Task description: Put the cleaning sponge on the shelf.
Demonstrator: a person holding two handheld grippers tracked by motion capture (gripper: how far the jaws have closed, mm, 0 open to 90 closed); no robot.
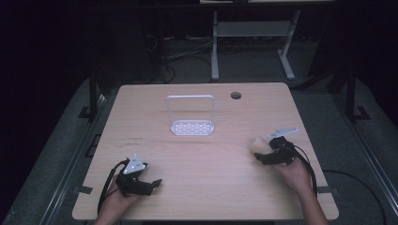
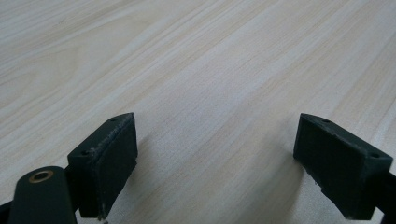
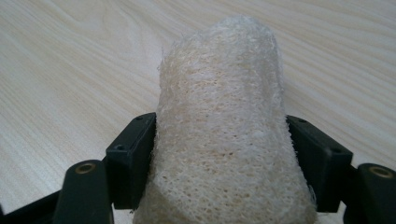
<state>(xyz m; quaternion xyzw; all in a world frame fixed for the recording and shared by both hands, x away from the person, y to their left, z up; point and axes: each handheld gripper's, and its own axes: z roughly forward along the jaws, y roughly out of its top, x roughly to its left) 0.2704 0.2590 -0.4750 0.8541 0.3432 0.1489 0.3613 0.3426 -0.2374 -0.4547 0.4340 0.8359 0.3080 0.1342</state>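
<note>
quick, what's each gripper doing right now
Left gripper: open, nothing in it, over the bare table.
Right gripper: closed on a pale loofah sponge.

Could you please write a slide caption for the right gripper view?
Right gripper shut on a pale loofah sponge, held over the light wooden table.

Loofah sponge point(image 3: 219, 135) cut off at bottom edge of right gripper view, its sides hidden behind the black jaws. In high view, forearms leave frame at bottom; small dark marking on worktop point(image 1: 136, 138) too small to read; room beyond lost in darkness.
</note>
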